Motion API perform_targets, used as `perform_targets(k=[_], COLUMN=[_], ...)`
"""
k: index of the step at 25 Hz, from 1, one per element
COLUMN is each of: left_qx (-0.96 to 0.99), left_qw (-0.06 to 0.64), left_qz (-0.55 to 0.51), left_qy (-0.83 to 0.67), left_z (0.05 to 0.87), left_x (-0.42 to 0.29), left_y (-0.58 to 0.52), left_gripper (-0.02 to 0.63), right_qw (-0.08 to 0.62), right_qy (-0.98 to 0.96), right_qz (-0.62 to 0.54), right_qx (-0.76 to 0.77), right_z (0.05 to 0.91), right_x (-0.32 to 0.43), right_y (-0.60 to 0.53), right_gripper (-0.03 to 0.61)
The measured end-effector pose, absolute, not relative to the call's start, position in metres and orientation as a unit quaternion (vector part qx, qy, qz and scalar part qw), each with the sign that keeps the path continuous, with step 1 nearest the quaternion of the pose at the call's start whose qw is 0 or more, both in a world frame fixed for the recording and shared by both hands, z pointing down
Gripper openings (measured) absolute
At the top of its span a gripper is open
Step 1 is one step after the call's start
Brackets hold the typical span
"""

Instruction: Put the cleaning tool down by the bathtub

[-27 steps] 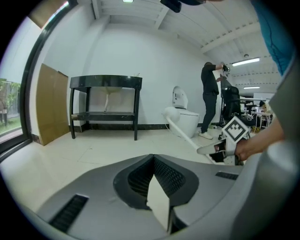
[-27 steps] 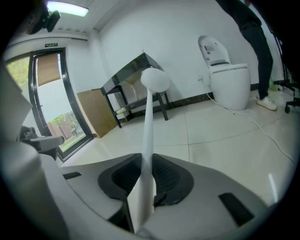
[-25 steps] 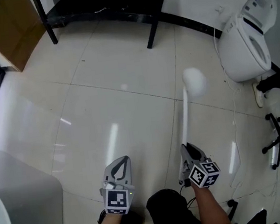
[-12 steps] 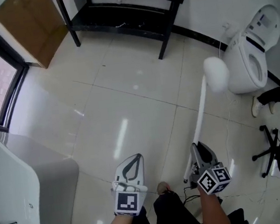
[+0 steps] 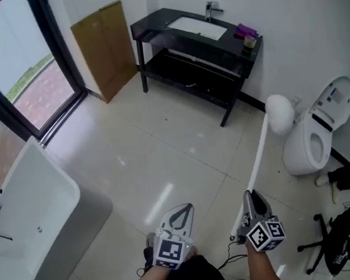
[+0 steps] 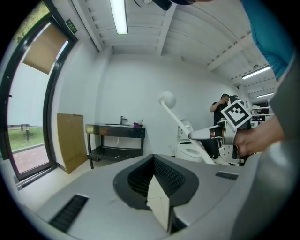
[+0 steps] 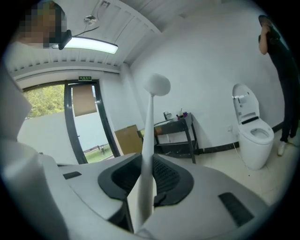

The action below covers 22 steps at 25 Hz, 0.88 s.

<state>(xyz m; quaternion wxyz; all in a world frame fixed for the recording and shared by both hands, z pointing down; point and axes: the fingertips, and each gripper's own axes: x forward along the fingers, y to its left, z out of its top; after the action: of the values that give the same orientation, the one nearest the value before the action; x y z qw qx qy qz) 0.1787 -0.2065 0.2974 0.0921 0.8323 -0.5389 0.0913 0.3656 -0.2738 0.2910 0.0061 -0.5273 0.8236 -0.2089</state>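
Right gripper [image 5: 248,198] is clamped on the handle of the cleaning tool [image 5: 259,148], a long white stick with a rounded white head. In the right gripper view the handle runs straight up out of the jaws, pinched on both sides. Its bottom end is buried behind the gripper, so I can't see how much sticks out below. The tool is up in the air over the tile floor [image 5: 162,138] on the right side of the room, tilted toward the toilet [image 5: 312,145]. From the head view its head overlaps the toilet's left edge, and I can't tell if they touch. Left gripper [image 5: 182,209] has its jaws pressed together with nothing in them, hanging just left of the other one. The bathtub [image 5: 25,205] is way over on the left, well apart from the tool, and the frame cuts off its lower end. Some thin black thing sits at its rim on the left edge, too cropped to say what. At the back there's a black sink table [image 5: 194,39] with a few small bits on it that are too tiny to make out, and a brown board [image 5: 106,49] leaning beside it. A person in dark clothes [image 7: 276,47] is half cut off on the right.
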Motion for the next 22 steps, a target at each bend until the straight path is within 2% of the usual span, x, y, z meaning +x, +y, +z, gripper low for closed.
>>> perform_targets(k=[5, 10, 14, 22], left_qx=[0.798, 0.782, 0.777, 0.750], left_qw=[0.084, 0.056, 0.048, 0.032], left_qz=[0.074, 0.068, 0.062, 0.052], left_qy=[-0.593, -0.617, -0.625, -0.659], left_z=[0.241, 0.210, 0.199, 0.167], left_x=[0.150, 0.116, 0.080, -0.057], left_y=[-0.157, -0.129, -0.092, -0.004], left_gripper=[0.000, 0.000, 0.000, 0.000], right_qw=[0.022, 0.071, 0.098, 0.188], right_qy=[0.859, 0.859, 0.862, 0.877], right_qz=[-0.139, -0.150, -0.110, -0.085], right_qx=[-0.493, -0.485, -0.485, -0.435], right_z=[0.209, 0.181, 0.146, 0.075], right_x=[0.350, 0.329, 0.298, 0.158], right_y=[-0.240, -0.208, -0.173, -0.108], right_gripper=[0.099, 0.099, 0.098, 0.098])
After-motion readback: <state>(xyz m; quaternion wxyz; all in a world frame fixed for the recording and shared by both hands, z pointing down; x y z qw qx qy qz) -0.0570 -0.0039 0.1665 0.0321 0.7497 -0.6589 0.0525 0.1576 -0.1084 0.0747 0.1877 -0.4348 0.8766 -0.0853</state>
